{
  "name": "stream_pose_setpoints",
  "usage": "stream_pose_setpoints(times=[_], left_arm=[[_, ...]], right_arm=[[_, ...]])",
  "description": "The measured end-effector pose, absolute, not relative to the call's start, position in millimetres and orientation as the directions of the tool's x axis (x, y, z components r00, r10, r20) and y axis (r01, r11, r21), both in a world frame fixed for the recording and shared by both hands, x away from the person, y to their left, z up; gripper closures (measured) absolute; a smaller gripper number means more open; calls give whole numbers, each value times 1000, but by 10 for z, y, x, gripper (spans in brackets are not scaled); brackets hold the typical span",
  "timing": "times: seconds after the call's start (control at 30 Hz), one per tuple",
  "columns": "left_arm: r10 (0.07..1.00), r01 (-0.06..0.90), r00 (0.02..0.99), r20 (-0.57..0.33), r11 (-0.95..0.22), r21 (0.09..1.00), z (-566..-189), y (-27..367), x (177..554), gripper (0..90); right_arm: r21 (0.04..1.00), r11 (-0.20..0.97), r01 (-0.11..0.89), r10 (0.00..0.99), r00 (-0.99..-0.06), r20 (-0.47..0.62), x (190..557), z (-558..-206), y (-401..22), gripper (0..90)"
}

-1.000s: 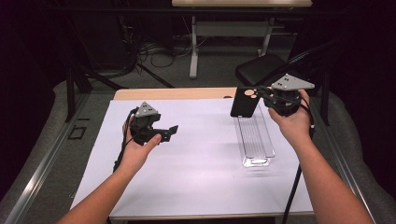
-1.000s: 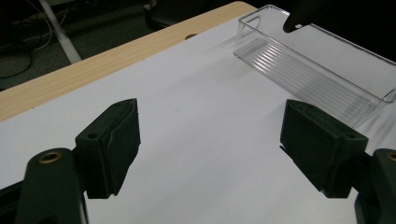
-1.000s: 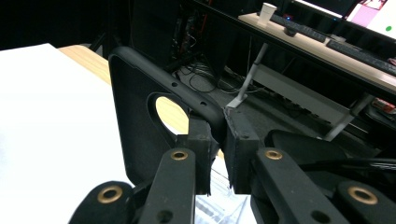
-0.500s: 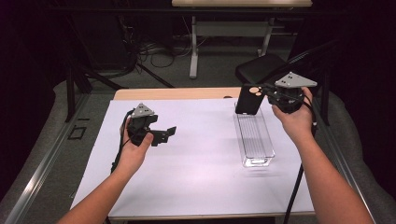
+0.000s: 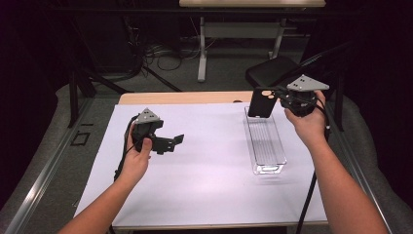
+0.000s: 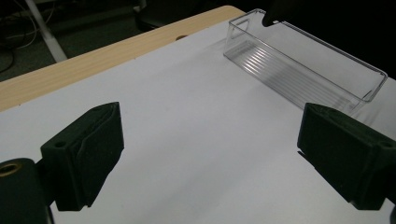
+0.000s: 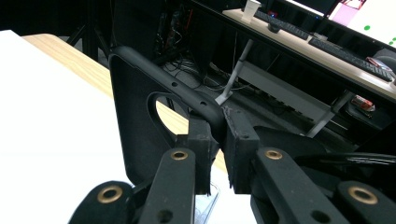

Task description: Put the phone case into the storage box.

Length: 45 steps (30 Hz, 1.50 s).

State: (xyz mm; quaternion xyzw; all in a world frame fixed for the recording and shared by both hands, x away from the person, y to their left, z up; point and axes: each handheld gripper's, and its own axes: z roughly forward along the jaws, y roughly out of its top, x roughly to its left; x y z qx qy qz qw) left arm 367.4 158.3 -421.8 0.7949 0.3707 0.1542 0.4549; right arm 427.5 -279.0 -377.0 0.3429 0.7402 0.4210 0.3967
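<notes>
A black phone case hangs upright over the far end of a clear plastic tray at the table's right. My right gripper is shut on the case's edge. In the right gripper view the jaws pinch the case's rim beside its camera cut-out. My left gripper hovers over the white sheet at the left, open, its jaws having just been opening with nothing between them. In the left gripper view the wide-apart pads frame bare sheet, with the tray beyond.
A white sheet covers most of the wooden table. A black chair stands behind the table's far right corner. Desk legs and cables lie on the floor beyond. Cables trail from both grippers toward the near edge.
My left gripper's jaws have spread wider while the hand stayed put. The right hand has carried the phone case slightly to the right over the tray's far end.
</notes>
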Motion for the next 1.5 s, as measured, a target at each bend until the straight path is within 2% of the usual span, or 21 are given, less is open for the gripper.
stream_pose_setpoints(times=[0.2,0.43,0.87,1.5], left_arm=[[731,449,677,-82,-323,833,-4237,1577,3682,74],[731,445,678,-77,-325,834,-4231,1605,3680,64],[722,437,688,-72,-333,836,-4219,1658,3634,64],[726,443,685,-63,-346,827,-4253,1707,3611,64]], right_arm=[[895,410,174,842,-450,-299,4275,-3770,-2790,822],[875,451,176,829,-446,-337,4463,-3988,-2800,822],[855,491,168,816,-433,-383,4617,-4160,-2718,822],[839,510,190,813,-427,-397,4804,-4380,-2694,822]])
